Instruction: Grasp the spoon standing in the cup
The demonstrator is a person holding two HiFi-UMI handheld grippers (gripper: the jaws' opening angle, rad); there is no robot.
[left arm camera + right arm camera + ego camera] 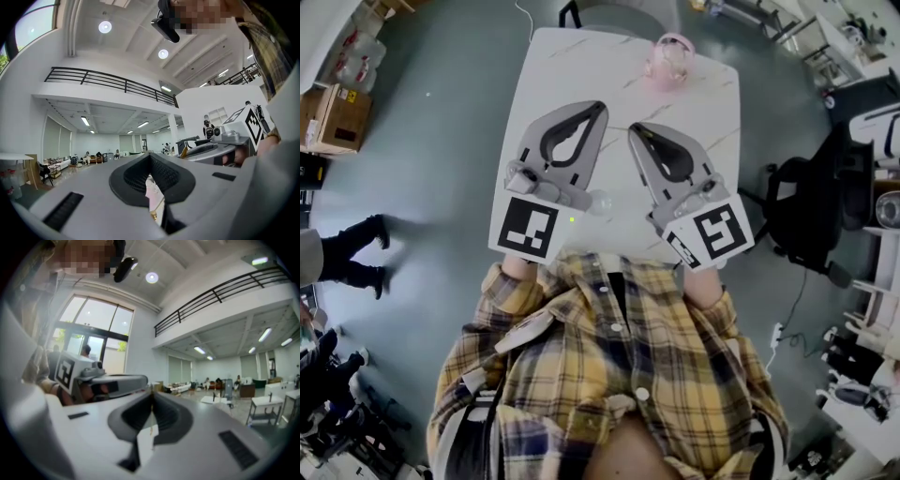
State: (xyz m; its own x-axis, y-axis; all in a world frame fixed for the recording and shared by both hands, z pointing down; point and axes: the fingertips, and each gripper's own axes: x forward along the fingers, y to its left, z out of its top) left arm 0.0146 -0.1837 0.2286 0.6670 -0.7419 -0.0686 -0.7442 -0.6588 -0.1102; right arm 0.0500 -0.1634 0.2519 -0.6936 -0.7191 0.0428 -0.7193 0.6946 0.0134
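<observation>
The left tongs and the right tongs are both pressed together, with nothing between them, side by side over the white table. The pink cup stands at the table's 1 o'clock edge, well apart from them. I cannot make out its spoon.

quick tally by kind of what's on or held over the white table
hand-held grippers: 2 (left hand-held gripper, right hand-held gripper)
cup: 1, pink
total: 3
</observation>
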